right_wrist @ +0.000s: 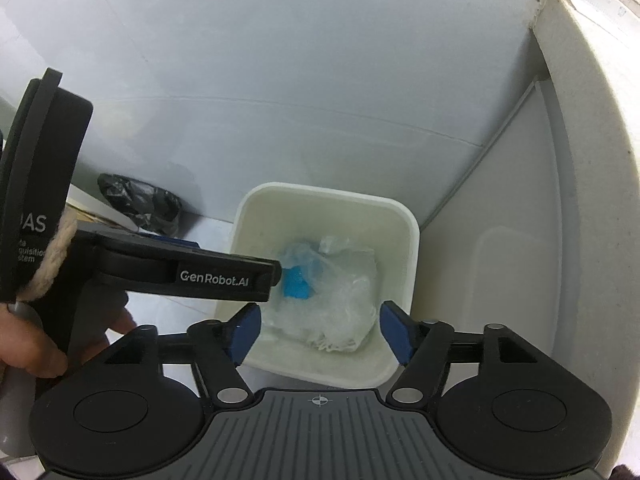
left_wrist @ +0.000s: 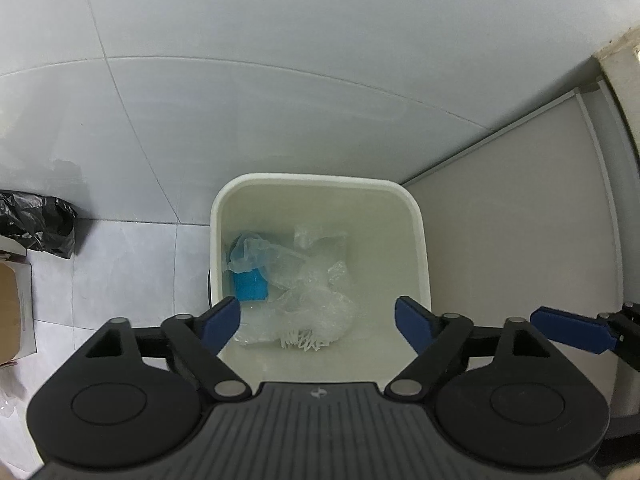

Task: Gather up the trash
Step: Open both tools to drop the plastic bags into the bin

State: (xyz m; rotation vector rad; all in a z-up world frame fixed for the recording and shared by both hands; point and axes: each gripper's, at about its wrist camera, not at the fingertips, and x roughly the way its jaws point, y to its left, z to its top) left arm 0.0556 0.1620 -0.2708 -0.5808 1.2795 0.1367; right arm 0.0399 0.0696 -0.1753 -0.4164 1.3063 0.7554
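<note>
Two sets of tongs hang over a white bin (left_wrist: 316, 184) that stands on the floor in a corner, both pointing steeply down into it. The left tongs (left_wrist: 318, 320) are spread wide with nothing between the blue pads, and the right tongs (right_wrist: 320, 330) are spread as well, also empty. No earlier view is at hand, so only this spread state can be told.

The trash lies at the bottom of the bin: a heap of clear crumpled plastic (left_wrist: 312, 292), a blue block (left_wrist: 250, 285) at about 9 o'clock from it, a thin bluish film (left_wrist: 250, 254) draped over the block at 10 o'clock, and a small white zigzag piece (left_wrist: 306, 342) at 6 o'clock.

My reading is that the drop is done and the step in hand is to clear away from the bin. To do it well, keep both tongs spread and lift straight up, so that no pad catches the rim or drags plastic back out. The left tongs lie just at 9 o'clock of the right ones, so they should part sideways only once above the rim.

A black bag (left_wrist: 38, 222) lies on the floor at 9 o'clock from the bin, beside a cardboard box (left_wrist: 10, 312); either may be the next pickup.
</note>
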